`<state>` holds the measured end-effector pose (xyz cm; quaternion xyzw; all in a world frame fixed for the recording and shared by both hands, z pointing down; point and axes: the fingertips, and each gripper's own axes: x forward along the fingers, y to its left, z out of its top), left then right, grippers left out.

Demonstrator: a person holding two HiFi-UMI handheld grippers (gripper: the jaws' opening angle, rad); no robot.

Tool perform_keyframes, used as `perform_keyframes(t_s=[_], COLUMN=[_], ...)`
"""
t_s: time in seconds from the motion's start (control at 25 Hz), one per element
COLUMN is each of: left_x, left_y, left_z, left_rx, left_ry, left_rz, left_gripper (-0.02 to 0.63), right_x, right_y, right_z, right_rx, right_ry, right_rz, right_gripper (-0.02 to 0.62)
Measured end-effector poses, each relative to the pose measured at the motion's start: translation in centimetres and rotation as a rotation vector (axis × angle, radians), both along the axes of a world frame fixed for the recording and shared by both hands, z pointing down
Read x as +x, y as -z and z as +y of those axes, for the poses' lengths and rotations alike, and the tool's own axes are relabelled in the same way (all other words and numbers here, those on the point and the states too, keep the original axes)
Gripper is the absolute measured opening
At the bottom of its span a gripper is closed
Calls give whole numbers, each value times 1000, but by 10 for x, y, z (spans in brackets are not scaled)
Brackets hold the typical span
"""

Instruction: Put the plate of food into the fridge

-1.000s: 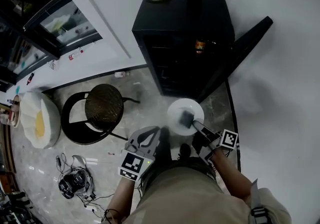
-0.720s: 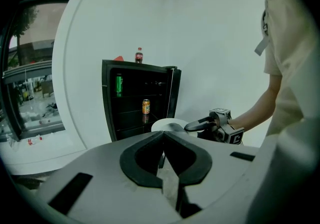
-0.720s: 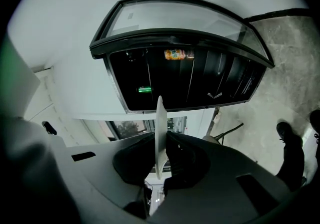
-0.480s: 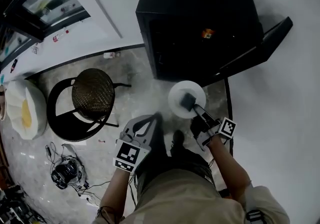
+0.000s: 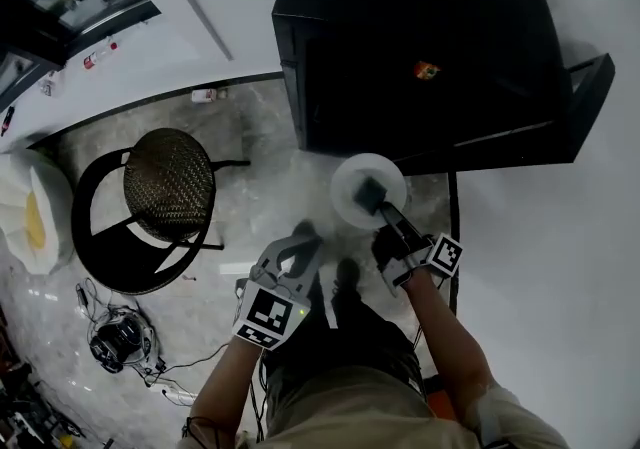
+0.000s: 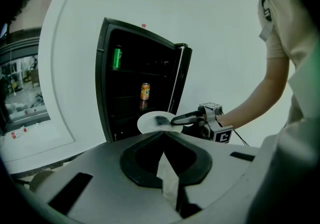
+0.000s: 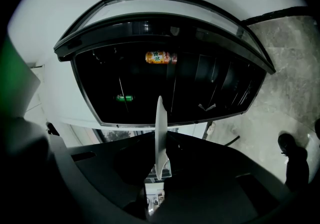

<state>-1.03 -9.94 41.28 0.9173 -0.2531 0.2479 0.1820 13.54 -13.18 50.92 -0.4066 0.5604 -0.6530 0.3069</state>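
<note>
head view, looking steeply down: a person stands on a marbled floor [image 5: 260,162] before a black fridge [image 5: 420,17] whose door [image 5: 588,87] is swung open to the right. the right gripper [image 5: 373,197] has its fingers closed on the near rim of a white plate [image 5: 345,187], one finger lying over the top of the plate. the plate is held roughly level in the air, over the floor and just in front of the fridge's open front, not yet inside it. in the right gripper view the plate appears edge-on between the two fingers, with the dark inside of the fridge directly beyond. an orange can [image 5: 427,69] stands on a shelf inside the fridge; a green can [image 6: 117,57] stands on a higher shelf, seen in the left gripper view. the left gripper [image 5: 300,237] is held lower and to the left of the plate, well apart from it and pointed toward the fridge; its fingers are pressed together at the tips with nothing between them. left of the fridge stands a round stool [image 5: 168,182] with a woven seat in a black frame. a tangle of cables [image 5: 120,339] lies on the floor near the person's left side.
</note>
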Motion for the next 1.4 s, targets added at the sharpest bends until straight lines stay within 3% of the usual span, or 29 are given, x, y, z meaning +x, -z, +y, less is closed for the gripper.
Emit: perform_keyframes(t_s=[0.28, 0.8, 1.4], left_x=[1, -4, -2], left_y=[-33, -38, -94], left_z=[-1, 8, 1], left_rx=[-24, -61, -80], left_ry=[1, 14, 18], left_rz=[16, 91, 95], left_gripper=[11, 11, 11], right_x=[7, 12, 24], right_y=[-42, -51, -91], right_z=[-8, -7, -25], right_rx=[-3, -11, 2], right_ry=[-22, -53, -98], right_rz=[25, 68, 90], right_gripper=[40, 40, 40])
